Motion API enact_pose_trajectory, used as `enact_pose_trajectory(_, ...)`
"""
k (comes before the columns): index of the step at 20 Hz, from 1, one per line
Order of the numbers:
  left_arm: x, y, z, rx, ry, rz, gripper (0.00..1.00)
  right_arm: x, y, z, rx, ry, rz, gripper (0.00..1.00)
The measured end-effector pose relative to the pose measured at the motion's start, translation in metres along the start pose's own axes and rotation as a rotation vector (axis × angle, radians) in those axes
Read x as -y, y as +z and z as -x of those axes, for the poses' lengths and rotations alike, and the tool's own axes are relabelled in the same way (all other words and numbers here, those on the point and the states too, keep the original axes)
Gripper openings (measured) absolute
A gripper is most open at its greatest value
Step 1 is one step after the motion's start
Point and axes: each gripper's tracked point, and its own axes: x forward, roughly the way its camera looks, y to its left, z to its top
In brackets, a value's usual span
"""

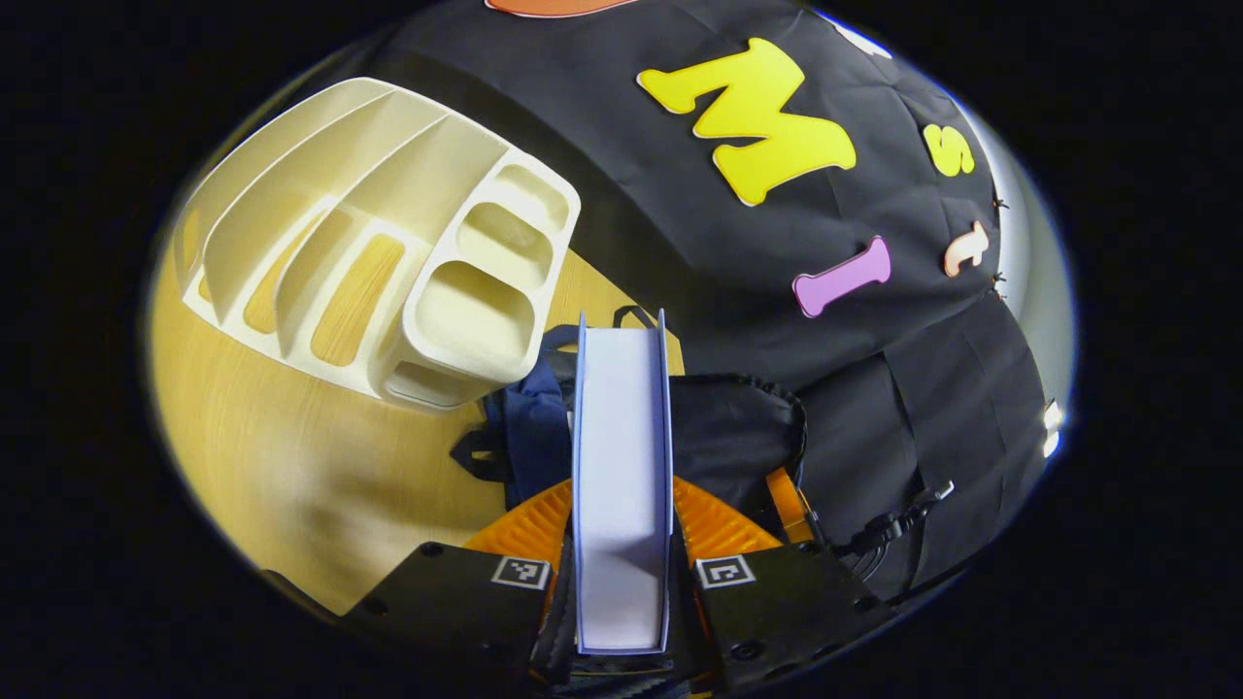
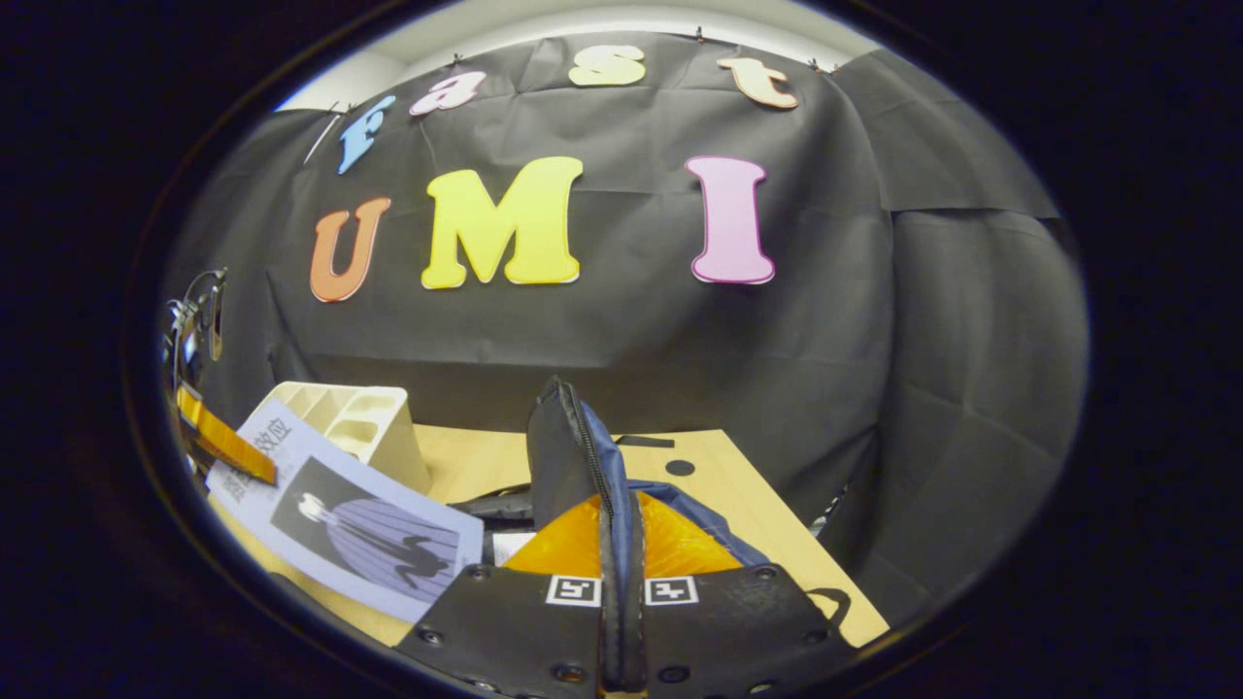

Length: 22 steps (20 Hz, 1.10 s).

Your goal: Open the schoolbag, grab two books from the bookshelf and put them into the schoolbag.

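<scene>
Between the fingers of my left gripper (image 1: 621, 573), as the left gripper view has it, stands a book (image 1: 621, 466), gripped edge-on so that I look along its pale page block with a thin blue cover on either side. Both fingers press against those covers, so the left tongs are pinching the book. Just beyond and under the book lies the schoolbag (image 1: 719, 437), dark blue and black, with straps trailing off at its edges. It rests on a light wooden table (image 1: 282, 466). Up and to the left of the bag, touching or very near its corner, is the cream bookshelf (image 1: 388, 252), a plastic rack of slanted dividers with rounded compartments at its near end; the slots I can see into look empty.

From the right gripper view, my right gripper (image 2: 621, 592) is pressed tight on a fold of the schoolbag's (image 2: 573, 456) fabric, the zipper edge rising upright out of the closed fingers. Both fingers bear on the cloth, so these tongs are pinching the bag and holding its flap up above the table (image 2: 767, 515). Low on the left, the book (image 2: 359, 524) shows its cover, pale blue with a dark printed figure, tilted and held off the table by the other gripper (image 2: 218, 437), which I see partly at the edge. Behind the book stands the bookshelf (image 2: 374, 427), near the back of the table, just left of the bag.
</scene>
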Motion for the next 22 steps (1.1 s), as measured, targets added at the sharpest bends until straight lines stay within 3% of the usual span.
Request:
enact_pose_trajectory(2, -0.003, -0.005, -0.025, -0.007, 0.003, 0.041, 0.41, -0.002, 0.001, 0.002, 0.0, 0.007, 0.001, 0.02)
enact_pose_trajectory(10, -0.003, -0.021, -0.09, 0.037, 0.055, 0.027, 0.41, -0.028, 0.015, 0.013, 0.037, 0.06, 0.055, 0.01)
enact_pose_trajectory(15, 0.002, -0.024, -0.108, 0.104, 0.089, -0.061, 0.41, -0.039, 0.025, 0.016, 0.067, 0.084, 0.075, 0.02)
enact_pose_trajectory(22, 0.009, -0.042, -0.15, 0.104, 0.078, -0.079, 0.41, -0.048, 0.035, 0.024, 0.116, 0.109, 0.089, 0.02)
